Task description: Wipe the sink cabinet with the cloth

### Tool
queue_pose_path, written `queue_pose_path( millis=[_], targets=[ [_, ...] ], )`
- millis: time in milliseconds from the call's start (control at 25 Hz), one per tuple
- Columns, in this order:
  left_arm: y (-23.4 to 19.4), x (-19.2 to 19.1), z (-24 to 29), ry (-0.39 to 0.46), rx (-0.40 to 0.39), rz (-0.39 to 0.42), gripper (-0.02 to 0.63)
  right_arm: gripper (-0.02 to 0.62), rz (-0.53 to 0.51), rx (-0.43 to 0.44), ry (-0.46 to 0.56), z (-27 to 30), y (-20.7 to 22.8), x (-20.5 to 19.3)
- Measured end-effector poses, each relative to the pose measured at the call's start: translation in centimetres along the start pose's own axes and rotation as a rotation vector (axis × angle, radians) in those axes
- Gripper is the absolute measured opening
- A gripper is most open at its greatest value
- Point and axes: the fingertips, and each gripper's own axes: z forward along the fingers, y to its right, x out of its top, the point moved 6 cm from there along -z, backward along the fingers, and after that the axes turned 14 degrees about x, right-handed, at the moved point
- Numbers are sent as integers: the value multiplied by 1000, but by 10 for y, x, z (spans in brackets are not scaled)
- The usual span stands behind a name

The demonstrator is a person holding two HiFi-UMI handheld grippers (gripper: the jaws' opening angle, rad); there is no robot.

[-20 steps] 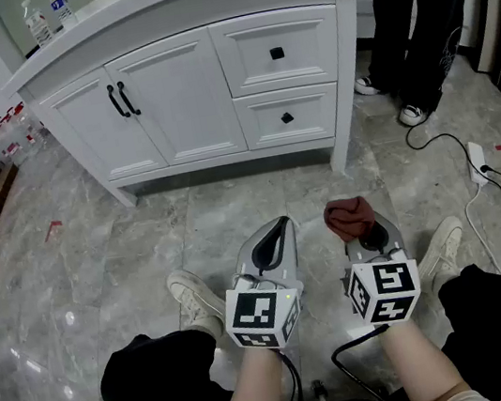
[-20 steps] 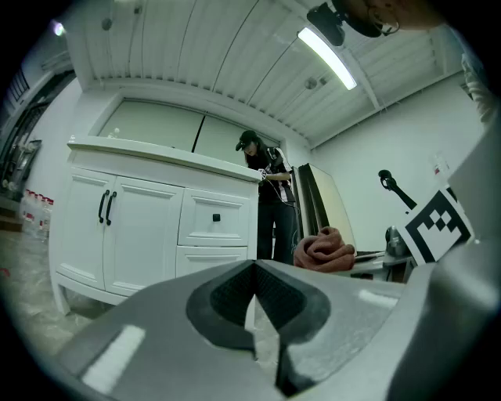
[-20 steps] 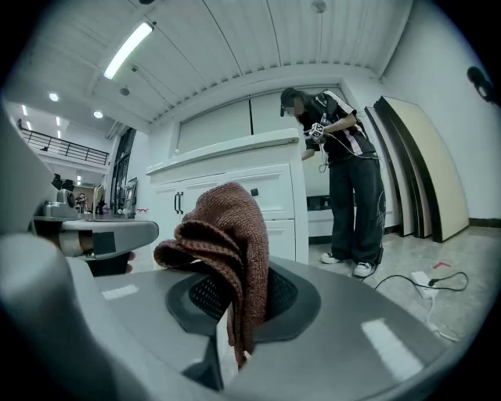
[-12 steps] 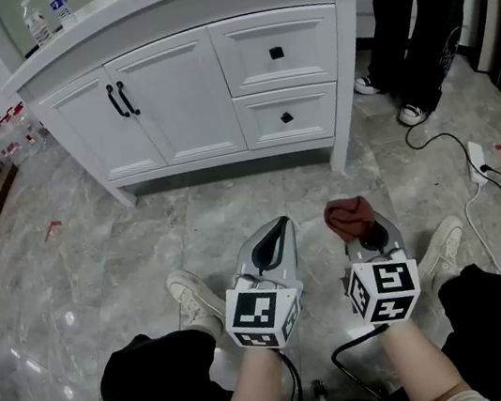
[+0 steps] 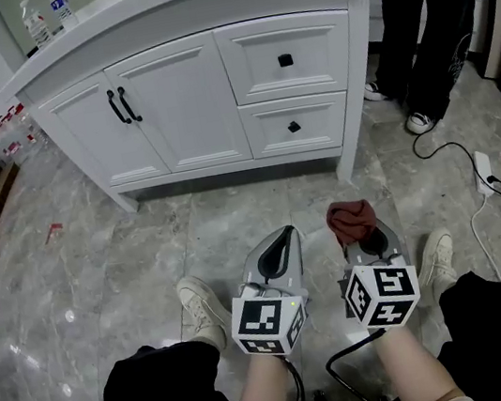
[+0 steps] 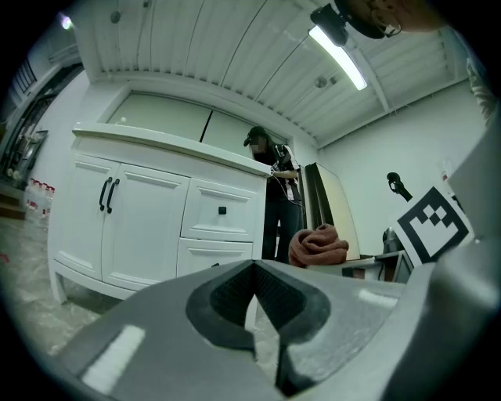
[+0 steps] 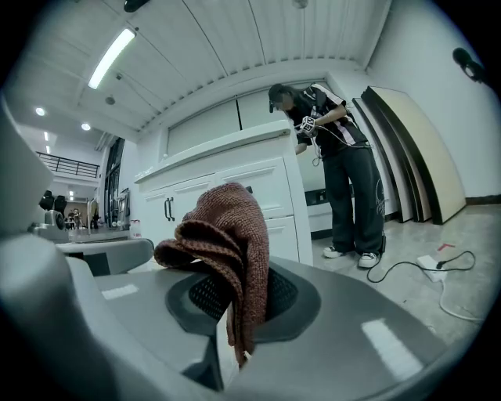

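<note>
The white sink cabinet (image 5: pixel 213 87) stands ahead across the floor, with two doors at left and two drawers at right; it also shows in the left gripper view as the cabinet (image 6: pixel 149 227) and in the right gripper view as the cabinet (image 7: pixel 235 196). My right gripper (image 5: pixel 363 235) is shut on a reddish-brown cloth (image 5: pixel 350 218), which bunches above the jaws, cloth (image 7: pixel 227 243). My left gripper (image 5: pixel 280 237) is shut and holds nothing; its jaws meet in the left gripper view (image 6: pixel 252 301). Both grippers hover low over the floor, well short of the cabinet.
A person in dark trousers (image 5: pixel 433 12) stands right of the cabinet. A white power strip with a black cable (image 5: pixel 485 167) lies on the floor at right. Bottles (image 5: pixel 49 17) stand on the countertop's left end. My shoes (image 5: pixel 202 308) rest on grey marble tiles.
The view has shifted slightly, so the cabinet sits a little lower and further right. Both grippers keep their pose, with the cloth still held.
</note>
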Motion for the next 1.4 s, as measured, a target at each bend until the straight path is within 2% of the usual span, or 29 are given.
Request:
queue_pose_path(
  millis=[320, 440, 640, 760, 1240, 1400],
  targets=[
    [-30, 0, 63, 4, 38, -54, 0, 80, 18, 22, -48, 69, 20, -5],
    [-46, 5, 84, 13, 64, -47, 0, 79, 16, 50, -47, 100, 27, 4],
    [-70, 7, 119, 22, 95, -25, 0, 80, 52, 48, -4, 144, 44, 22],
    [-82, 9, 140, 22, 93, -9, 0, 80, 58, 62, 4, 172, 48, 29],
    [-129, 62, 222, 120, 41, 92, 0, 80, -46, 184, 120, 275, 29, 120],
    [-142, 76, 236, 149, 30, 99, 0, 80, -42, 227, 160, 301, 20, 150]
  ],
)
